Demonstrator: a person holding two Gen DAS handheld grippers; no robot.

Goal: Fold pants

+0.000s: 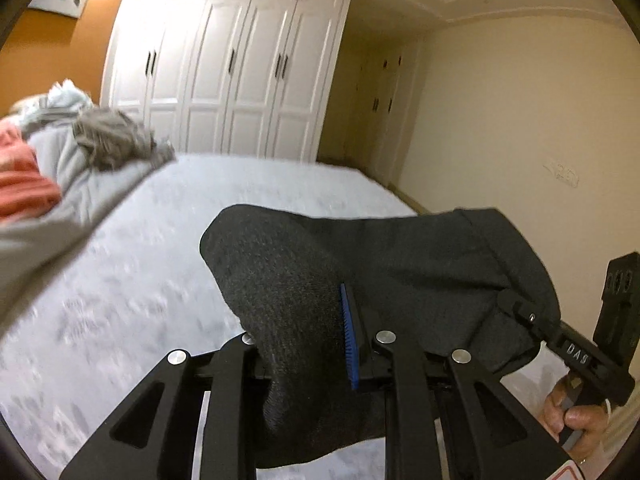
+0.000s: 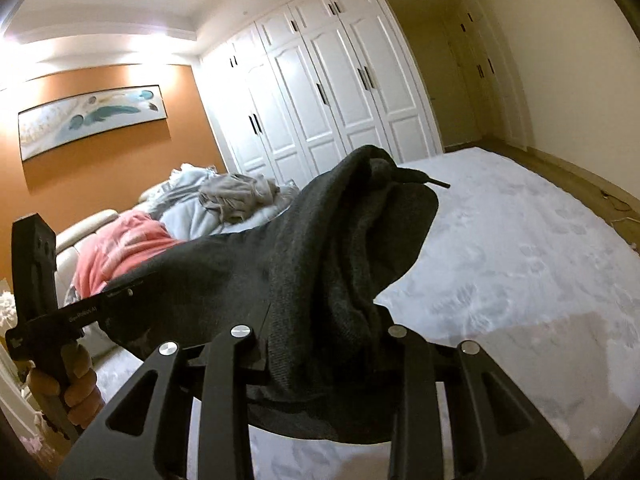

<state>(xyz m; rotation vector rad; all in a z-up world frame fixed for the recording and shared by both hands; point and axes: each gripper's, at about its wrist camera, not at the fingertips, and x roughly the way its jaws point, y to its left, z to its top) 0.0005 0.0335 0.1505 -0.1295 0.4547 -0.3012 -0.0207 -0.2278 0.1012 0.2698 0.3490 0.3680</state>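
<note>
White bed (image 2: 520, 264) with heaped grey (image 2: 236, 196) and pink clothes (image 2: 124, 244).

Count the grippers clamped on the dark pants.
2. The left gripper pinches one end of the dark pants, the right gripper the other; the pants span both above the bed.

My left claw (image 1: 316, 340): matte black slotted arms, round silver screws at pivots, ribbed blue pad on one finger. My right claw (image 2: 320, 344): same black arms, silver screws, white lettering along bar in left view.
</note>
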